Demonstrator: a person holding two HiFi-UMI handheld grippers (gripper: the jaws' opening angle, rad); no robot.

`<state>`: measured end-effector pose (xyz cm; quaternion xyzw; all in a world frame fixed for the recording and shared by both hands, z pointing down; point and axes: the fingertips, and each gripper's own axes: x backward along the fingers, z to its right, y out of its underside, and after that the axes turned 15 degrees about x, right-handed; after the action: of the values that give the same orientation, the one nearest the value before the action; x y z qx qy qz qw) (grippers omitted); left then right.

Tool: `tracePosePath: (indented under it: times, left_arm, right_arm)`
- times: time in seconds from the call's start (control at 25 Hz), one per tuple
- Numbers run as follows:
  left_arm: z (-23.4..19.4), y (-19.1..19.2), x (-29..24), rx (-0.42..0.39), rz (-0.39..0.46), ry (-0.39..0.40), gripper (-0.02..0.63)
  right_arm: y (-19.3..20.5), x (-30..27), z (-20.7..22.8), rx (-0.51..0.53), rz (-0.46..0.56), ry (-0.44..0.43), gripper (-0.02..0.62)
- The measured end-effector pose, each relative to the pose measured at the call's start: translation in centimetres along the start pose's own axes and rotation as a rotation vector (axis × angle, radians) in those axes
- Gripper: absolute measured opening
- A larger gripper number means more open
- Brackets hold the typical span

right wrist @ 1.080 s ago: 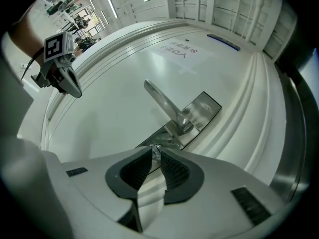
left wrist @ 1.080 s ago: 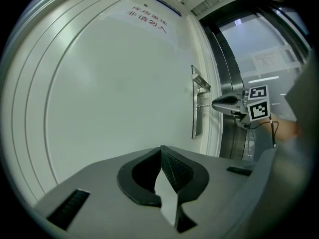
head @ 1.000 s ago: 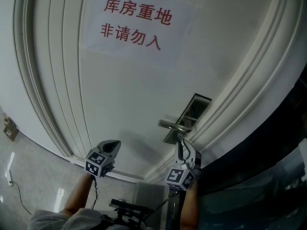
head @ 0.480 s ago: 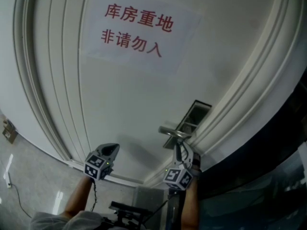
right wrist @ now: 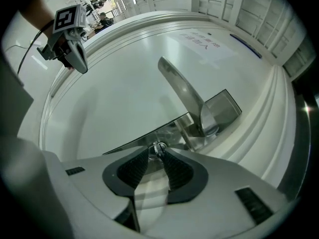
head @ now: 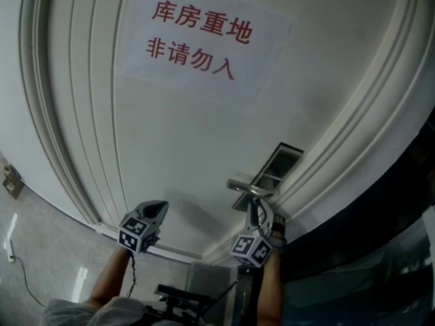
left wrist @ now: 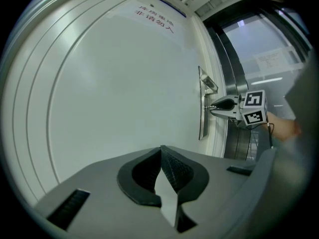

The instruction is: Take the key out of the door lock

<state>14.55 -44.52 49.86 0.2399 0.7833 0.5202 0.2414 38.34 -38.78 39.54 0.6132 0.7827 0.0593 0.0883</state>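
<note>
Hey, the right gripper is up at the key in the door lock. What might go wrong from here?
1. The fingers of the right gripper have just been opening, and the key sits between only their very tips, unpressed. Closing there may give a shallow grip that slips on the pull.
2. The door handle juts out close by the gripper, so a drifting pull could knock it.
3. Pulling off-axis might bind the key in the lock plate.

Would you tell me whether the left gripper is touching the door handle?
No, the left gripper hangs apart from the handle, off to its left.
</note>
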Motion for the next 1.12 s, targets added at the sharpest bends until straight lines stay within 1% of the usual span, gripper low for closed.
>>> tracePosePath:
  times: [0.2,0.44,0.68,0.88,1.12]
  left_arm:
    - [-0.05,0.29,0.08,0.007,-0.005,-0.002,-0.008]
    - [0.22,0.60,-0.07,0.011,-0.007,0.002,-0.008]
    - [0.28,0.64,-0.15,0.028,-0.002,0.007,-0.008]
    - [0.18,0.56,0.02,0.049,0.006,0.007,-0.008]
    - [-0.02,0.42,0.50,0.054,0.014,-0.001,-0.008]
  right_arm:
    - [0.13,0.06,0.09,0.037,-0.011,0.009,0.094]
    - [0.19,0.19,0.38,0.113,-0.022,0.047,0.057]
    - [0.20,0.26,0.31,0.138,-0.021,0.047,0.052]
    - [0.19,0.27,0.36,0.198,-0.024,0.064,0.028]
    - [0.17,0.28,0.31,0.249,-0.031,0.068,0.025]
